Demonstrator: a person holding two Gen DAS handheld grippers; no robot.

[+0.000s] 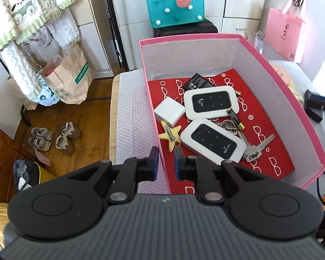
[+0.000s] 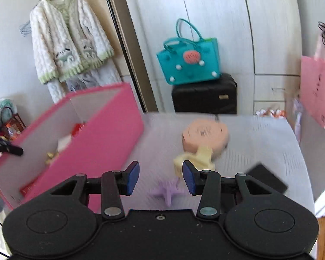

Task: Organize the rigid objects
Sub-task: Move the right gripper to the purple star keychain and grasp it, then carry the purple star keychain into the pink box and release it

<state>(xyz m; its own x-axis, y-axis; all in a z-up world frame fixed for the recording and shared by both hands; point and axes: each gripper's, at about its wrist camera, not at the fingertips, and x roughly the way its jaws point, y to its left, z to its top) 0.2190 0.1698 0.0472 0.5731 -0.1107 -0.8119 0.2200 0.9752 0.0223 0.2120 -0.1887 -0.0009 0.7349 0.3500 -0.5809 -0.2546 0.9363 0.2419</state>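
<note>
A pink box (image 1: 270, 69) lined with red paper stands on the table. It holds two white Wi-Fi routers (image 1: 211, 101) (image 1: 212, 140), a white charger (image 1: 170, 110), a black battery pack (image 1: 198, 82), an AA battery (image 1: 236, 119), keys (image 1: 255, 147) and a yellow star clip (image 1: 170, 135). My left gripper (image 1: 165, 162) is shut on the box's near left wall. My right gripper (image 2: 161, 177) is open over the table with nothing between its fingers. Just beyond it lie a purple star clip (image 2: 169, 191), a pale yellow object (image 2: 195, 158), a peach round object (image 2: 205, 134) and a black flat item (image 2: 268, 179).
The pink box (image 2: 86, 134) is left of the right gripper. The table (image 2: 260, 134) has a pale patterned cover. Beyond it stand a black case (image 2: 205, 97) with a teal bag (image 2: 190, 62) on top and white cabinets. A pink paper bag (image 2: 318, 91) hangs at right.
</note>
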